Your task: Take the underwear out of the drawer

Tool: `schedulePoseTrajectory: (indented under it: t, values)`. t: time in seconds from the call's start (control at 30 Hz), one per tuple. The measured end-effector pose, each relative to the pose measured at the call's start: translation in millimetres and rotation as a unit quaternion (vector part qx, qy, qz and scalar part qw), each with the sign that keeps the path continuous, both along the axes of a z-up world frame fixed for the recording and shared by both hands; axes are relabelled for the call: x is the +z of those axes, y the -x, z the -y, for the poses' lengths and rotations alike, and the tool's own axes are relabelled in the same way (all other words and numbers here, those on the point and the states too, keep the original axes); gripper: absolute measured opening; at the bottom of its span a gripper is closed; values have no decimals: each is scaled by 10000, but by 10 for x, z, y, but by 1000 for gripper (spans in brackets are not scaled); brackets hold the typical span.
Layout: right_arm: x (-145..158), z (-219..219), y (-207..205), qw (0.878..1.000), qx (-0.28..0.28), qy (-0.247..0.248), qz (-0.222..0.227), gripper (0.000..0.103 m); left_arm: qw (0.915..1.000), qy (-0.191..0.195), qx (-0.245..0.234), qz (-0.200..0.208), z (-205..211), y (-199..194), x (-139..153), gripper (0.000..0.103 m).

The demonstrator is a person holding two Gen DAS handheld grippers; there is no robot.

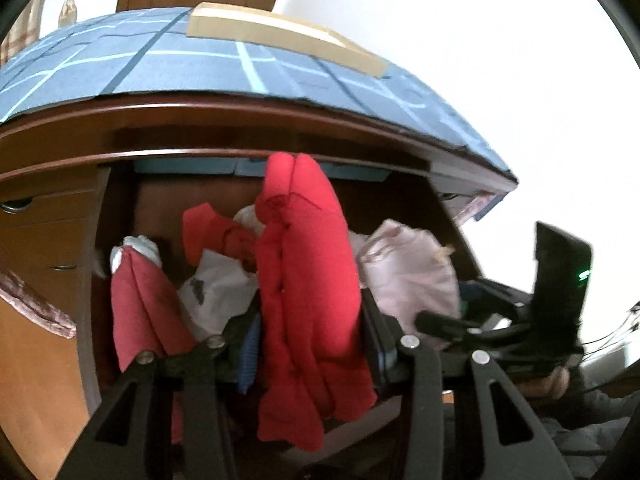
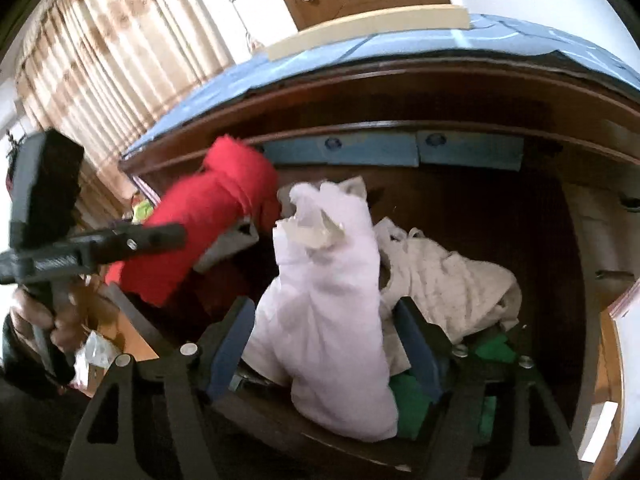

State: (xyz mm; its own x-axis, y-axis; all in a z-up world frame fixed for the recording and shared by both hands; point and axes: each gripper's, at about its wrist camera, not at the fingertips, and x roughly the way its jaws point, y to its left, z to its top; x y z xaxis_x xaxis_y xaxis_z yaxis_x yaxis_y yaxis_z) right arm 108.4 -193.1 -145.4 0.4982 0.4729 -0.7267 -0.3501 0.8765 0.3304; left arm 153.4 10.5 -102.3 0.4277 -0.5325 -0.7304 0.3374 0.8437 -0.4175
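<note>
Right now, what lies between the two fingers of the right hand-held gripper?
A pale pink garment, clamped between the fingers of the right hand-held gripper above the open drawer. The right wrist view shows this.

Bright, perhaps window-lit fisheye views, blown-out wall, dim drawer [image 2: 480,208] interior, motion blur.

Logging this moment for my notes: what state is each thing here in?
Drawer: open, clothes inside.
Left gripper: shut on red garment.
Right gripper: shut on pale pink garment.
Beige garment: lying loose in drawer.
</note>
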Motion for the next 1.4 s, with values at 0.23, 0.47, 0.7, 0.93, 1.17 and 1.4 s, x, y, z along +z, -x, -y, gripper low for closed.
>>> schedulePoseTrajectory:
  t: [0.23,0.47,0.7,0.93,1.17,1.4]
  values:
    - [-35,58,-47,9990,-173,412,-39,27,9997,131,-35,194,-6,52,148,43]
    - [329,405,37,9944,-400,-955,230,24,9990,195,-40,390,-20,114,285,43]
    - [551,427,93,9936,-412,-851,621,24,9991,79,-23,418,27,107,296,43]
    - [410,207,16,9977,-146,-655,8,74,9989,31,88,460,-71,131,303,43]
    - [117,-110,-103,9993,240,-18,-295,75,9991,13,97,403,-76,122,257,43]
    - [-100,-88,-241,9977,-46,309,-606,21,9991,-3,90,420,-67,114,257,43]
